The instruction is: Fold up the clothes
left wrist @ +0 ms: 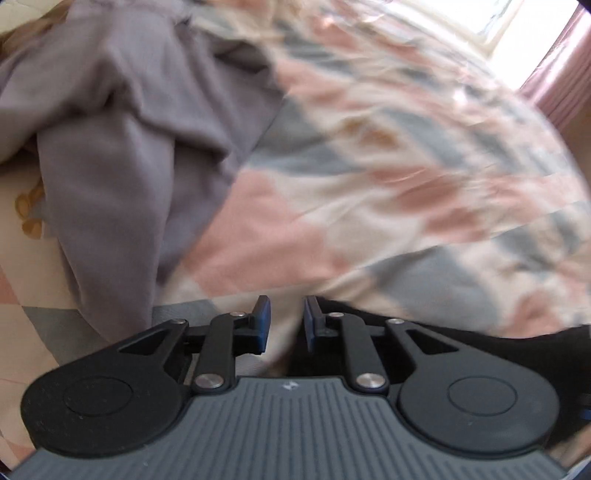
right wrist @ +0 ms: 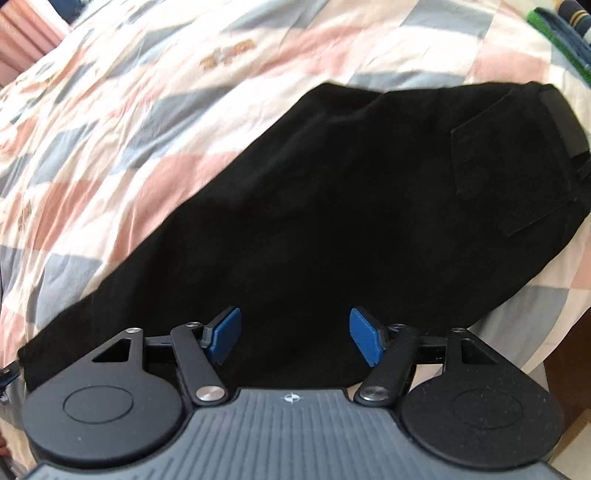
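Black trousers [right wrist: 332, 206] lie flat on the bed, back pocket [right wrist: 517, 158] and waistband at the far right, leg end at the near left. My right gripper [right wrist: 295, 338] is open, hovering just above the trousers' near edge with nothing between its blue pads. In the left wrist view my left gripper [left wrist: 287, 325] is open with a narrow gap and empty, over the quilt; a strip of the black trousers [left wrist: 480, 332] shows just right of it. A crumpled mauve garment [left wrist: 122, 140] lies ahead to the left.
A checked pink, grey and cream quilt [right wrist: 147, 92] covers the bed. Pink curtains [left wrist: 565, 85] and a bright window stand beyond the bed. A green-edged striped item [right wrist: 569, 29] lies at the far right corner. The bed's edge [right wrist: 535, 354] drops away at right.
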`<action>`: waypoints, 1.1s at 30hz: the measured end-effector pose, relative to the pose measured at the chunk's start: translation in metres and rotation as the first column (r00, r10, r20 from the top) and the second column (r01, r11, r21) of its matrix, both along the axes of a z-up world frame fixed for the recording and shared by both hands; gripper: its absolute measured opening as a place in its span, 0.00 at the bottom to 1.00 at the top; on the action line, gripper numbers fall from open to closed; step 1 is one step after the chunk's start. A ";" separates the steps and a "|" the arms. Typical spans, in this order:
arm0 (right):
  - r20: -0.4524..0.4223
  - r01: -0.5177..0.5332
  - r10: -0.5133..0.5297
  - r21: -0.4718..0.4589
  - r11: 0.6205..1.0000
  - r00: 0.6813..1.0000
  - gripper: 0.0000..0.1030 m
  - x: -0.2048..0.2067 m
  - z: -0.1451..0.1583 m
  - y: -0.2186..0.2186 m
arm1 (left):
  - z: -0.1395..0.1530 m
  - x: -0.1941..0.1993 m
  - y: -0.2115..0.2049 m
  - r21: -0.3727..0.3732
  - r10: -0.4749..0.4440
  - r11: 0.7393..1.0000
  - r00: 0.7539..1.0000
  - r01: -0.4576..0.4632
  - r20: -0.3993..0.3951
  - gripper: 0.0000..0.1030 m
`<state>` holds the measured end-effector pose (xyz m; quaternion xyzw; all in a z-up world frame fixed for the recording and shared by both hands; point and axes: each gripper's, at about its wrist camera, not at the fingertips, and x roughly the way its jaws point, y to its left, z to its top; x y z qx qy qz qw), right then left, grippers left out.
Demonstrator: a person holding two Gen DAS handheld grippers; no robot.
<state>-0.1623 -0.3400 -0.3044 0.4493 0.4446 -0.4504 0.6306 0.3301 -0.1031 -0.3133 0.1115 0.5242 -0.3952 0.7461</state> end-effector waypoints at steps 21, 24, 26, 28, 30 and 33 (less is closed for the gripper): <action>-0.138 -0.312 0.295 -0.127 0.941 0.945 0.76 -0.095 -0.026 -0.034 | -0.048 -0.228 -0.068 0.328 -0.171 0.935 0.982 0.136 0.081 0.20; -0.170 -0.361 0.340 -0.111 0.926 0.925 0.84 -0.103 -0.042 -0.034 | -0.058 -0.241 -0.084 0.423 -0.164 0.901 0.977 0.093 0.133 0.20; -0.185 -0.384 0.362 -0.102 0.918 0.914 0.85 -0.106 -0.047 -0.033 | -0.039 -0.248 -0.091 0.415 -0.147 0.907 0.979 0.074 0.145 0.20; -0.176 -0.366 0.346 -0.096 0.926 0.922 0.83 -0.104 -0.034 -0.036 | -0.008 -0.260 -0.089 0.355 -0.146 0.932 0.974 0.077 0.171 0.29; -0.123 -0.346 0.332 -0.121 0.930 0.935 0.83 -0.105 -0.011 -0.034 | 0.020 -0.271 -0.088 0.311 -0.131 0.948 0.974 0.069 0.185 0.34; -0.042 -0.312 0.309 -0.151 0.938 0.950 0.86 -0.107 0.026 -0.025 | 0.053 -0.286 -0.089 0.254 -0.129 0.964 0.979 0.086 0.159 0.36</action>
